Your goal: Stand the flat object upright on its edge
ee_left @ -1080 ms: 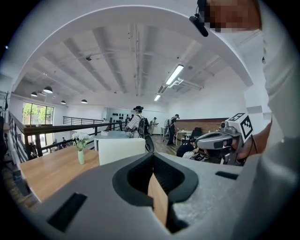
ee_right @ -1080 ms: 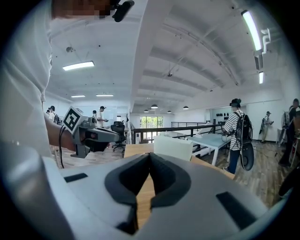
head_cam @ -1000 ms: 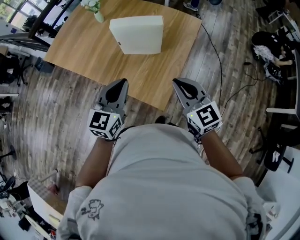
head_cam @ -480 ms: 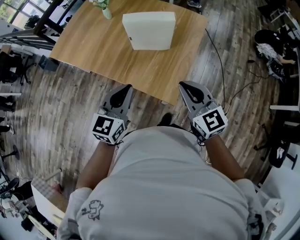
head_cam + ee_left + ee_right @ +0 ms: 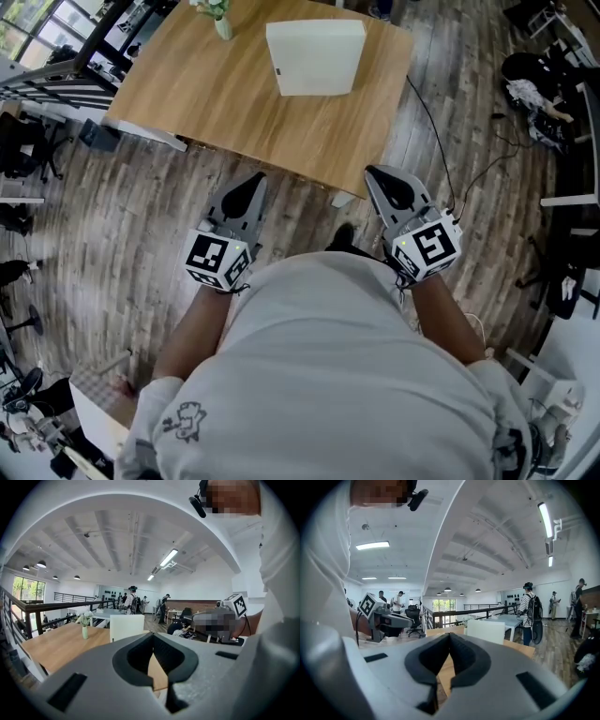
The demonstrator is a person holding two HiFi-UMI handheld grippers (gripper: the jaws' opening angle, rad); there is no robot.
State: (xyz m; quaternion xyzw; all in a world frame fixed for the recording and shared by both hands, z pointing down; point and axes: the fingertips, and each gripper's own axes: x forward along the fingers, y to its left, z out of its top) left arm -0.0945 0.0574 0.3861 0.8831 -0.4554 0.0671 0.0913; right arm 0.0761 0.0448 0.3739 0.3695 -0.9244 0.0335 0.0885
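Currently the white flat rectangular board (image 5: 315, 56) is standing upright on the light wooden table (image 5: 225, 103), near a small flower vase (image 5: 221, 23). Left gripper (image 5: 251, 180) and right gripper (image 5: 378, 174) are hovering clenched and empty, well apart from it.

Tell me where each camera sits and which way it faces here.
Head view: on the person's head, looking steeply down at the light wooden table and white flat rectangular object; torso, forearms, left gripper and right gripper show.
Left gripper view: on the left gripper, looking across the table along its shut jaws; the right gripper shows at right.
Right gripper view: mirrored, with the left gripper at left.
All three share that object and table.
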